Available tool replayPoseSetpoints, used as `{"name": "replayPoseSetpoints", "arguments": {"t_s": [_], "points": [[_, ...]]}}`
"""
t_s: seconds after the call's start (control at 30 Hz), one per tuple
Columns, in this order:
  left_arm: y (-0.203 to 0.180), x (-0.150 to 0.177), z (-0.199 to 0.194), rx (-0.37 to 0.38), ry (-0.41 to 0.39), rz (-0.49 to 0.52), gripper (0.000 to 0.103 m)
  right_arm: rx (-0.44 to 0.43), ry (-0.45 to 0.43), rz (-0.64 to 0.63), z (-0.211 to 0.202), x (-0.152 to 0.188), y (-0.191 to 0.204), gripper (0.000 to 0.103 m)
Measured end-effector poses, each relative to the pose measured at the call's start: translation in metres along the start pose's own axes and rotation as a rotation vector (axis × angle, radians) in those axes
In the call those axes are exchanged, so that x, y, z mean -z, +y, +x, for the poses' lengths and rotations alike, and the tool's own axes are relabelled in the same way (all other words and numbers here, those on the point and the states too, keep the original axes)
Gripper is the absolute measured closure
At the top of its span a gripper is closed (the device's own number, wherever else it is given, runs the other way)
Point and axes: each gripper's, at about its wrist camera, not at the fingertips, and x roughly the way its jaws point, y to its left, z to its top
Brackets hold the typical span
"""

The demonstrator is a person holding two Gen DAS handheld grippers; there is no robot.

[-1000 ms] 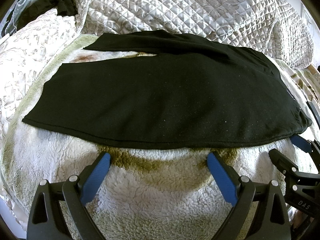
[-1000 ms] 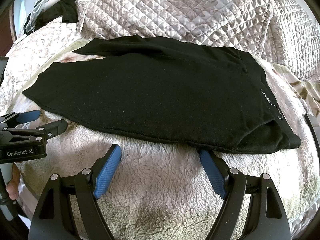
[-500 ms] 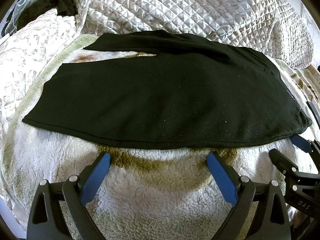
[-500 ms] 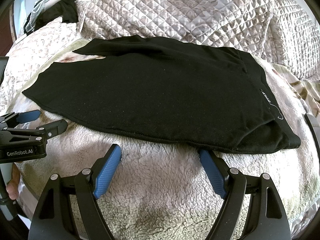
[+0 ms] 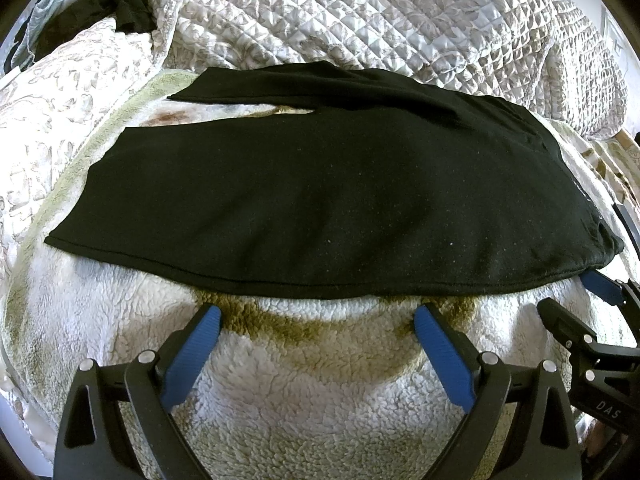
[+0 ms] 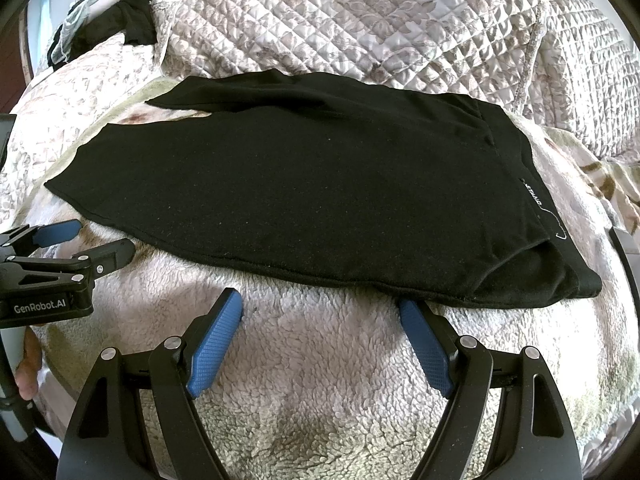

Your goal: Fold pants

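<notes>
Black pants point(image 5: 320, 200) lie crosswise just ahead of both empty, wide-open grippers: waistband nearer the right gripper point(image 6: 320, 316), leg hems nearer the left gripper point(image 5: 316, 324).

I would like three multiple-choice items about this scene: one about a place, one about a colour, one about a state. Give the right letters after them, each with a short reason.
1. Where do the pants lie?
A. on a fleecy blanket
B. on a wooden floor
C. over a chair back

2. What colour are the pads of the left gripper?
A. red
B. blue
C. yellow

3. How does the right gripper stand?
A. shut on the pants
B. shut on nothing
C. open, holding nothing

Answers:
1 A, the black cloth is spread flat on the fleecy blanket, with the quilt behind it.
2 B, both pads are blue on black arms.
3 C, its jaws stand wide apart, just short of the pants' near hem.
</notes>
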Motion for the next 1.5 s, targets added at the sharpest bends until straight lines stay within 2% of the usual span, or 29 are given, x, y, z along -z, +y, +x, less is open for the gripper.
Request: {"name": "replayPoseSetpoints", "arguments": {"t_s": [0.5,0.77,0.87,1.07,1.27,1.33,1.43,1.5], "points": [[0.002,0.001,-0.002,0.004,-0.025,0.008,0.004,-0.048,0.004,0.001,0.002,-0.001,-0.005,0.023],[0.008,0.001,-0.010,0.055,-0.037,-0.023,0.005,-0.084,0.007,0.022,-0.008,0.000,-0.013,0.023],[0.013,0.002,-0.015,0.074,-0.053,-0.051,0.008,-0.085,0.003,0.051,-0.013,0.002,-0.020,0.023],[0.040,0.001,-0.025,0.080,-0.099,-0.159,0.017,-0.067,-0.033,0.143,-0.025,0.000,-0.043,0.023],[0.086,0.004,-0.030,0.140,-0.129,-0.347,0.030,-0.056,-0.030,0.318,-0.024,0.002,-0.084,0.035],[0.097,0.005,-0.030,0.164,-0.138,-0.404,0.035,-0.075,-0.017,0.377,-0.021,0.005,-0.096,0.036],[0.108,0.003,-0.033,0.122,-0.176,-0.449,0.035,-0.130,-0.027,0.467,-0.018,0.006,-0.112,0.038],[0.118,0.002,-0.026,0.141,-0.166,-0.496,0.036,-0.157,-0.032,0.528,-0.013,0.003,-0.125,0.038]]}}
